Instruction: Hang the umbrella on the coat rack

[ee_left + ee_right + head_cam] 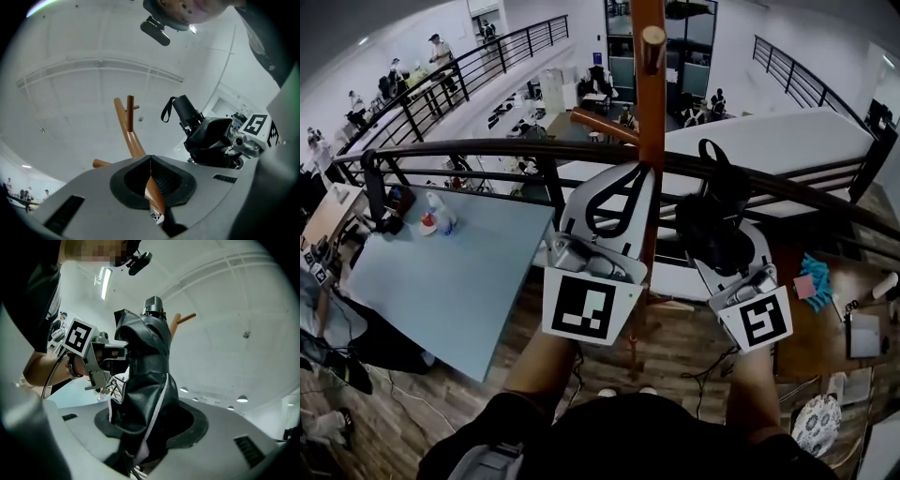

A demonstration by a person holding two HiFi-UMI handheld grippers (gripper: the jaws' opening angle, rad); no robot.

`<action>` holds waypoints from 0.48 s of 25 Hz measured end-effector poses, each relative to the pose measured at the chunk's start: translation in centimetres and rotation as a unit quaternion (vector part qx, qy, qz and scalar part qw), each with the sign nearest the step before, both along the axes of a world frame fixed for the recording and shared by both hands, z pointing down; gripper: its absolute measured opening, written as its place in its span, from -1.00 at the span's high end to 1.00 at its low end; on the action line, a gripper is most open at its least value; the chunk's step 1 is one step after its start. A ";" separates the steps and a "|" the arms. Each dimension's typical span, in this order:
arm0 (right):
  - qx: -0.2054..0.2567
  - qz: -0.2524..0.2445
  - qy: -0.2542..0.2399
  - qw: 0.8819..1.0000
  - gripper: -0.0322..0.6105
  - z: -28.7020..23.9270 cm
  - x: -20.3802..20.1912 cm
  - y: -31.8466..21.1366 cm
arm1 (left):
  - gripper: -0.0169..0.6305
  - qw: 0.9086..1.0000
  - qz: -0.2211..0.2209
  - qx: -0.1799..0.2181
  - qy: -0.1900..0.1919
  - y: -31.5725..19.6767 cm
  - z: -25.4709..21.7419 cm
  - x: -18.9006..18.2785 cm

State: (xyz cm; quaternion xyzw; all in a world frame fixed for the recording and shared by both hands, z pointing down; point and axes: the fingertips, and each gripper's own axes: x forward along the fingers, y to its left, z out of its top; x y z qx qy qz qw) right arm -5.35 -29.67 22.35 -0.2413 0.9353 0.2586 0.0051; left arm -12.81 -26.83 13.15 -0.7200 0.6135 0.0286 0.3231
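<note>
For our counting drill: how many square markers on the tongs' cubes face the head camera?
2: one on the left cube, one on the right cube. Other cube faces may be hidden.

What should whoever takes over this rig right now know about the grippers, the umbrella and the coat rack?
Left gripper: jaws meet at the tips and seem to hold nothing. The coat rack pole shows through the slit behind them.
Right gripper: shut on the folded umbrella, held upright just right of the pole.
Done: the umbrella is up near the pegs, with its strap loop free at the top.
Left: slip the loop over a peg, then open the right jaws.
</note>
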 end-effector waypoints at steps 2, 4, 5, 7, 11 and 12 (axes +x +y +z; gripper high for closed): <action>0.009 -0.008 -0.001 1.000 0.22 -1.0 -0.5 0.2 | 0.91 1.000 -0.009 0.011 0.004 0.4 -1.0 -0.4; 0.021 -0.016 0.000 1.000 0.22 -1.9 -0.8 0.4 | 0.91 1.000 -0.016 0.020 0.003 0.8 -1.9 -0.5; 0.026 -0.020 0.000 0.999 0.22 -2.3 -1.0 0.6 | 0.91 1.000 -0.019 0.025 0.001 1.0 -2.3 -0.5; 0.037 -0.027 0.000 0.999 0.22 -3.2 -1.3 0.8 | 0.91 0.999 -0.024 0.034 -0.004 1.3 -3.2 -0.6; 0.050 -0.037 -0.009 0.998 0.22 -4.9 -1.7 1.4 | 0.91 0.998 -0.032 0.047 -0.014 2.2 -4.7 -0.7; 0.053 -0.039 -0.011 0.998 0.22 -5.4 -1.8 1.5 | 0.91 0.998 -0.036 0.052 -0.013 2.4 -5.2 -0.9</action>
